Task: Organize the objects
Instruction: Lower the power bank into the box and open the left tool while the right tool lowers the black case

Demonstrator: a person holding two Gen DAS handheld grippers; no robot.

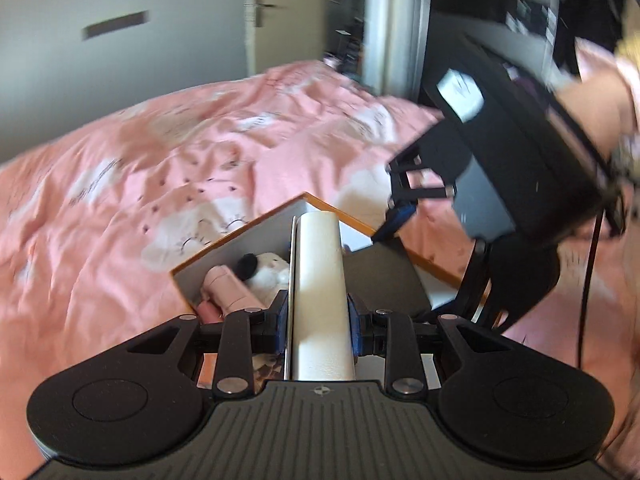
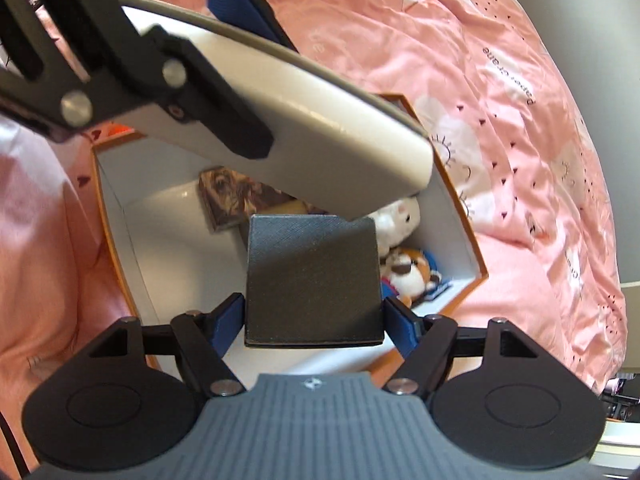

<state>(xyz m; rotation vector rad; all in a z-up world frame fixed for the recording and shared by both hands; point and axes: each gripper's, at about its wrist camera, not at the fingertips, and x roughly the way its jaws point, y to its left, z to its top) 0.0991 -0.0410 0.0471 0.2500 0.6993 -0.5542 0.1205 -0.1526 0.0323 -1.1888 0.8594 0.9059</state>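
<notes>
Boxes: one white cardboard box with an orange rim (image 2: 460, 216), open, sitting on the pink printed bedspread (image 1: 160, 152)
Soft toys: two in the box, a white plush animal (image 2: 396, 220) and below it a brown-and-white plush with blue trim (image 2: 408, 276)
Other contents: one pink cylinder-shaped item (image 1: 232, 292) and one flat picture-covered book or card (image 2: 236, 196) lying on the box floor
Held items: two, a long white case with a grey edge (image 1: 320, 300) and a black textured square block (image 2: 312, 276), both hanging over the open box
Left gripper (image 1: 320, 320): blue pads clamped tight on the white case, angled down over the box, case running straight out ahead
Right gripper (image 2: 314, 320): jaws wide, blue pads pressing both sides of the black block, tilted steeply down into the box
Crossing: the white case passes just above the black block, contact unclear
</notes>
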